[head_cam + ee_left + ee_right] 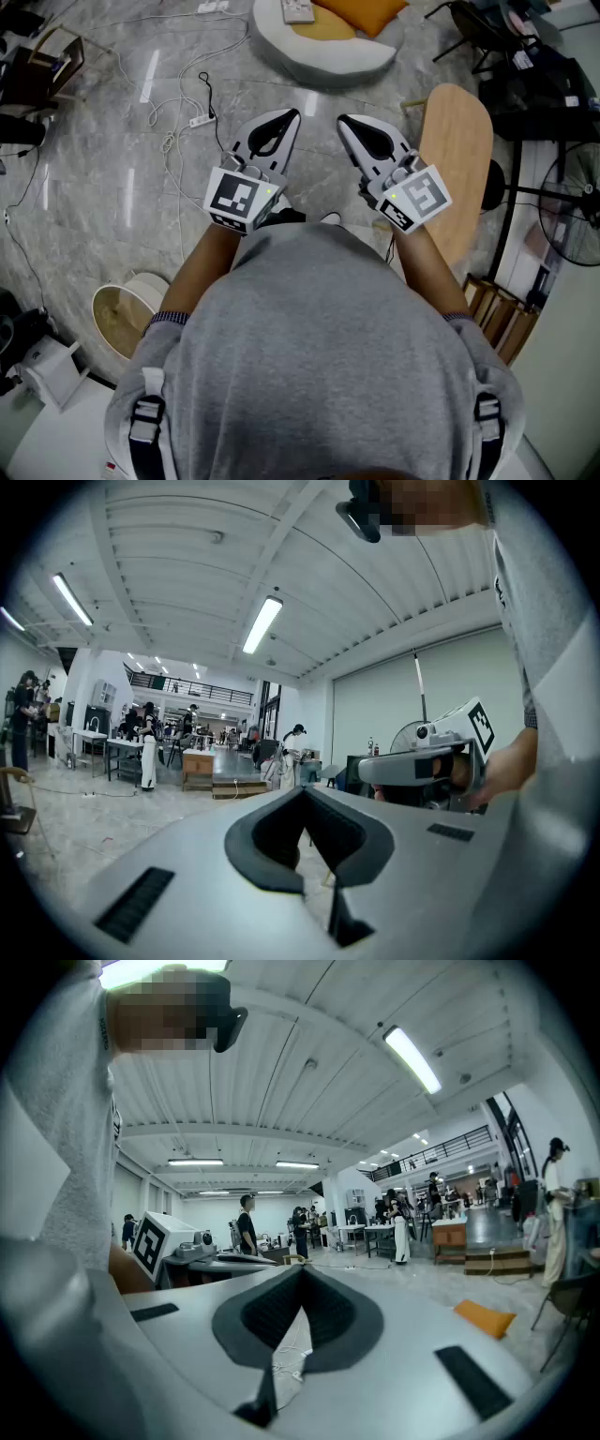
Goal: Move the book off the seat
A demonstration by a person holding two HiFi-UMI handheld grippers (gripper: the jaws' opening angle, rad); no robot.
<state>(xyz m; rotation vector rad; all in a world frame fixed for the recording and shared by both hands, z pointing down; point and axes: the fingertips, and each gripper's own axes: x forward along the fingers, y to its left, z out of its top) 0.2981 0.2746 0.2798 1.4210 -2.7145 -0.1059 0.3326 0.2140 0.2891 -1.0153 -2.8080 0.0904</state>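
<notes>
So right now both grippers are just hanging out at chest height, pointing roughly level. The left gripper (292, 115) and the right gripper (344, 121) each have their jaws pressed fully together with nothing between them. The book (298, 9), or what looks like it, is lying flat on the round white seat (319, 66) at the far end of the head view. It's well apart from both grippers and half cut off by the frame edge.

Stuff I could see going sideways:
- There are loose cables (178, 112) on the floor (94, 169) between the person and the seat, so snagging a foot on the walk over seems possible.
- The jaws need opening before they get there, otherwise they'd just shove the book around.
- The book sits right by an orange cushion (361, 14) on soft padding. A flat, thin edge like that is easy to miss, and the jaws could pinch cushion fabric instead.
</notes>
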